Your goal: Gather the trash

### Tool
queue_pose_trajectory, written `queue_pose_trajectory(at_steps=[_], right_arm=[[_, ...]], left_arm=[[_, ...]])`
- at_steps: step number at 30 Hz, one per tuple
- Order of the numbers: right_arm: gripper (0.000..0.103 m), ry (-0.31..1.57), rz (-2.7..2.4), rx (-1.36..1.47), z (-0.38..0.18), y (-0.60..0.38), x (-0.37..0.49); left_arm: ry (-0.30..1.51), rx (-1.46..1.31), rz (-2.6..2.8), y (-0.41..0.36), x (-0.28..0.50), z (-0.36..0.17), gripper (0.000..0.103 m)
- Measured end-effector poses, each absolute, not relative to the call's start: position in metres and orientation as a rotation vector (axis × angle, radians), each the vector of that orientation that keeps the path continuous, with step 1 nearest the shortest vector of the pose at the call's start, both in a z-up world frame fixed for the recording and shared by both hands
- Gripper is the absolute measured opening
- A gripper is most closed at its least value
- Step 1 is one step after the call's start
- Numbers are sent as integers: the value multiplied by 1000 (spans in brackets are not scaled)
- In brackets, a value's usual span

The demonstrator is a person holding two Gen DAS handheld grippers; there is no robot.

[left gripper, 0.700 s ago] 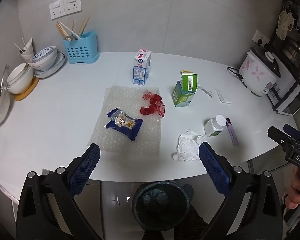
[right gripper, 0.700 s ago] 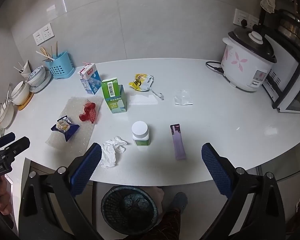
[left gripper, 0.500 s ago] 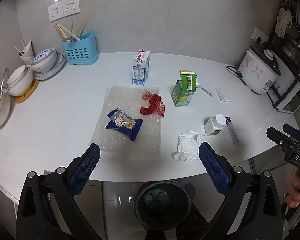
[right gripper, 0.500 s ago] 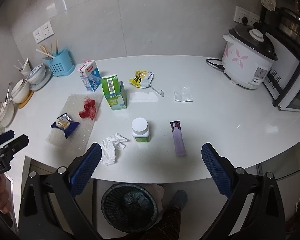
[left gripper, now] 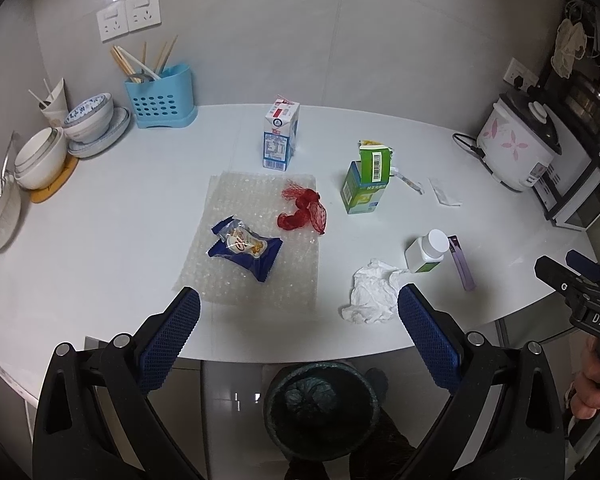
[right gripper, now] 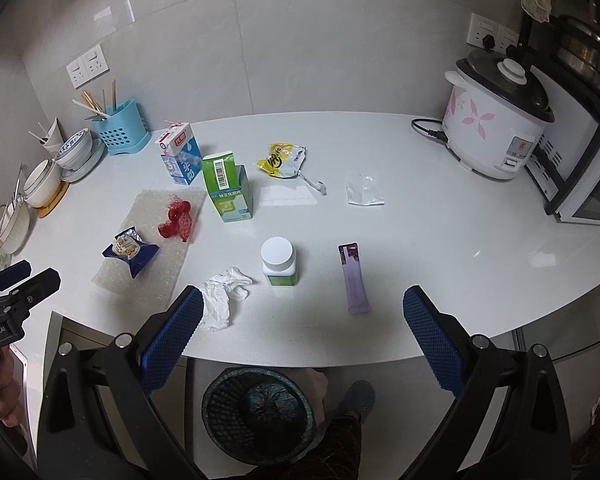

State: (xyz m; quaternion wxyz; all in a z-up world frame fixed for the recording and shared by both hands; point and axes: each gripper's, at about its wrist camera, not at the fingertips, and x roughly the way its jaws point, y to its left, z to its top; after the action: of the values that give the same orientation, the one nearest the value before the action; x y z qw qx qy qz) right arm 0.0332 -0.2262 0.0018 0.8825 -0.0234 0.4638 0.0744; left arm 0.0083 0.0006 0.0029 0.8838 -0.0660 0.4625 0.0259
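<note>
Trash lies on the white counter (left gripper: 120, 216): a blue snack wrapper (left gripper: 244, 248) and red netting (left gripper: 302, 212) on bubble wrap (left gripper: 260, 280), a crumpled tissue (left gripper: 370, 292), a white pill bottle (right gripper: 279, 262), a purple sachet (right gripper: 355, 278), a green carton (right gripper: 228, 192), a milk carton (left gripper: 281, 136) and a yellow wrapper (right gripper: 282, 159). A dark mesh bin (right gripper: 258, 412) stands on the floor below the counter's front edge. My left gripper (left gripper: 296, 328) and right gripper (right gripper: 300, 328) are both open and empty, held above the front edge.
A rice cooker (right gripper: 496, 128) and microwave (right gripper: 580, 188) stand at the right. Stacked bowls (left gripper: 40, 156) and a blue chopstick holder (left gripper: 160, 96) stand at the back left. A clear packet (right gripper: 364, 194) and a white paper slip (right gripper: 288, 196) lie mid-counter.
Both grippers have drawn slightly nearer the counter; the objects sit a little closer in view. Nothing on the counter has moved.
</note>
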Motion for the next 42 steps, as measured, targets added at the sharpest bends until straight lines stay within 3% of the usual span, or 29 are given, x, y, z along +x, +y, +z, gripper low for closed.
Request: queue_pose_trajectory(at_steps=[42], right_arm=[[96, 905, 170, -21, 16, -224, 34]], left_arm=[[935, -122, 59, -1, 8, 12, 97]])
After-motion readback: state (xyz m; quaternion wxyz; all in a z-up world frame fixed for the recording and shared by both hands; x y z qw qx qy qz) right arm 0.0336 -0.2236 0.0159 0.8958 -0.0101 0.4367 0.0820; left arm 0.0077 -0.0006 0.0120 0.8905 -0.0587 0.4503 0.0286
